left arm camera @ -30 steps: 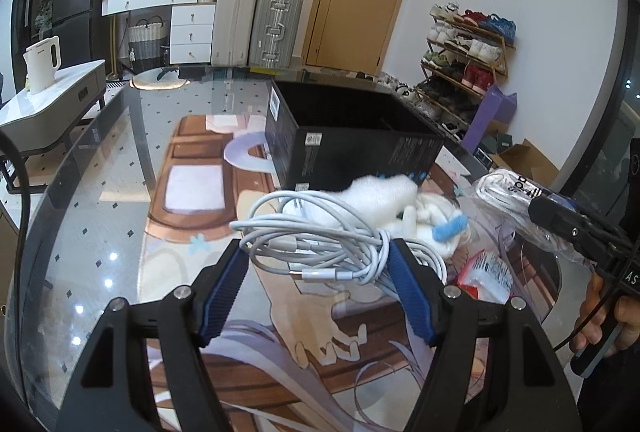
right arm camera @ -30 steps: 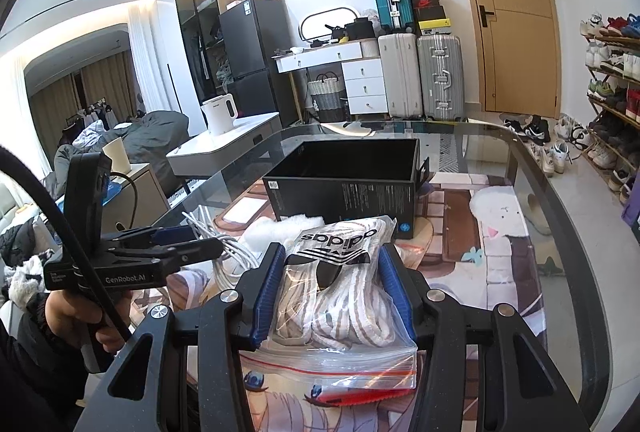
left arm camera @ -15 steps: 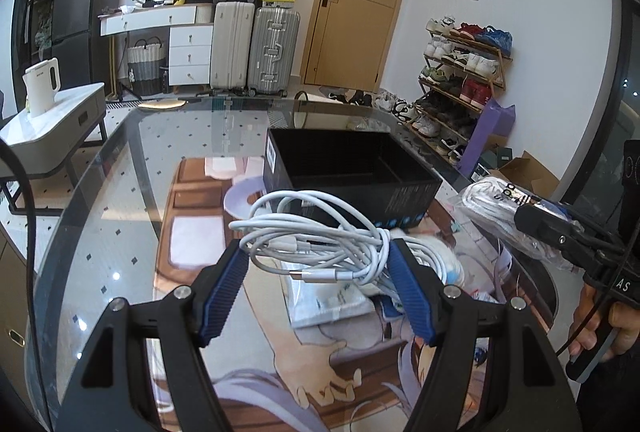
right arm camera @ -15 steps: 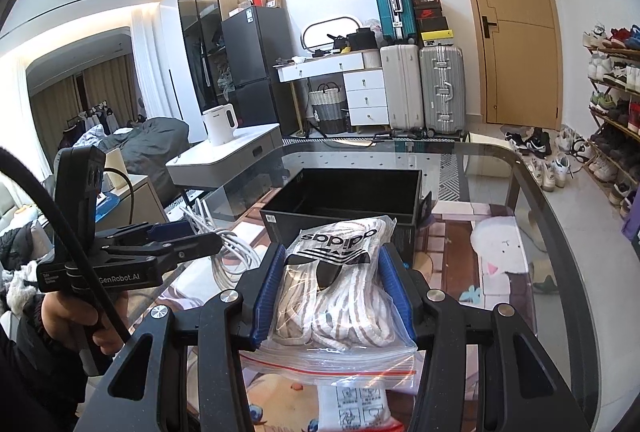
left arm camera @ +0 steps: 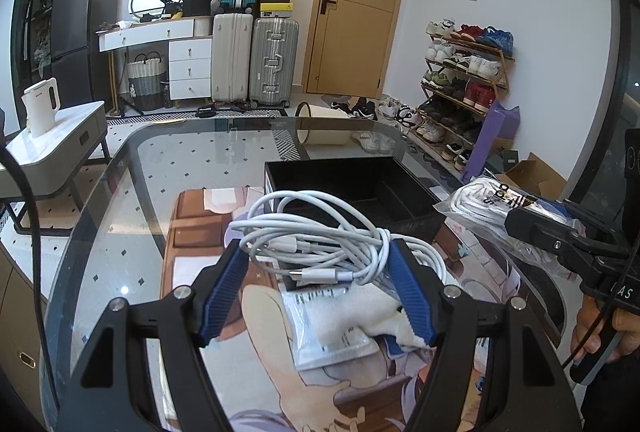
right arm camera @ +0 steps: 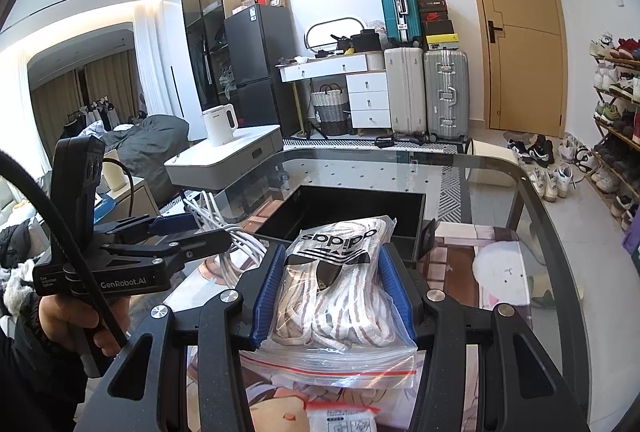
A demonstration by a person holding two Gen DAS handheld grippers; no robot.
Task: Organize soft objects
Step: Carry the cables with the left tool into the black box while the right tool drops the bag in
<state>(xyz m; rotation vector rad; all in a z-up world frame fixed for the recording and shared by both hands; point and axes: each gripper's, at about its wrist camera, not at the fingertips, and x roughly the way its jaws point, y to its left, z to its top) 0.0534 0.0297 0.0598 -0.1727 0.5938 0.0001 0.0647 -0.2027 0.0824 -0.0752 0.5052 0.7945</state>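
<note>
My left gripper [left arm camera: 316, 268] is shut on a coiled bundle of white cables [left arm camera: 320, 236] and holds it above the glass table, just short of the open black box [left arm camera: 356, 184]. My right gripper [right arm camera: 334, 284] is shut on a clear zip bag of white laces with an adidas logo [right arm camera: 340, 280], held in front of the same black box [right arm camera: 352, 208]. The bag also shows in the left wrist view [left arm camera: 484, 204], and the cables in the right wrist view [right arm camera: 228, 232]. A white fluffy object [left arm camera: 360, 316] and a flat white packet [left arm camera: 320, 328] lie on the table below my left gripper.
The glass table [left arm camera: 120, 224] carries a printed mat [left arm camera: 208, 232]. Another packet [right arm camera: 344, 416] lies below my right gripper. Beyond the table are suitcases [left arm camera: 256, 60], a white drawer unit [left arm camera: 188, 64], a shoe rack [left arm camera: 460, 88] and a side table with a white kettle [left arm camera: 40, 108].
Both grippers have risen and moved toward the black box, carrying the cables and the bag. The fluffy object and packet now lie lower in the left view.
</note>
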